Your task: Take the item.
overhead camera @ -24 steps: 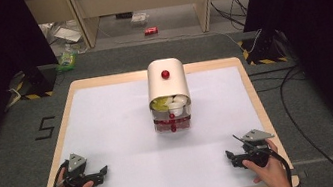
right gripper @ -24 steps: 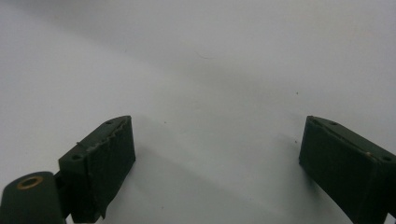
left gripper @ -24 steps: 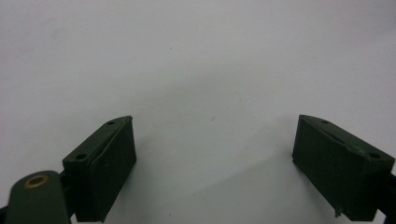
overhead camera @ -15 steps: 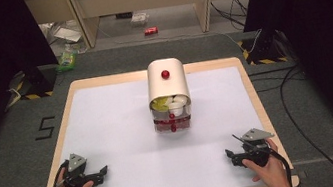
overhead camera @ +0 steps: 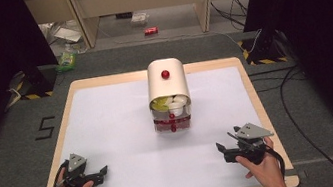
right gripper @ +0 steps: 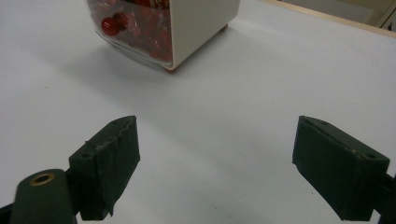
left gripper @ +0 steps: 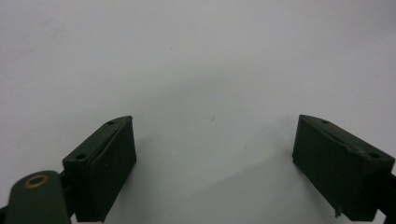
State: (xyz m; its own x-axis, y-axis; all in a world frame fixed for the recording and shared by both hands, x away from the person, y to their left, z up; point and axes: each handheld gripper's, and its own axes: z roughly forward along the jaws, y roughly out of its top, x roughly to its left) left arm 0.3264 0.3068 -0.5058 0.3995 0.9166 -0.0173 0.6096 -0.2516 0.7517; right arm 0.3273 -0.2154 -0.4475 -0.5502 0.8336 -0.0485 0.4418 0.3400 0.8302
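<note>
Cream bin (overhead camera: 166, 81) centre frame: rigid, likely slippery; take red knob (overhead camera: 173, 129). Left tongs (overhead camera: 101, 172), right tongs (overhead camera: 220, 147) wide, empty.

A wood-edged table (overhead camera: 251, 95) with a white top carries a cream container (overhead camera: 168, 93) at its middle.

Both tongs, left (overhead camera: 100, 173) and right (overhead camera: 222, 148), are black with grey three-cornered plates and trailing black cables; each shows what may be a brass rivet near the counter (overhead camera: 120, 131).
</note>
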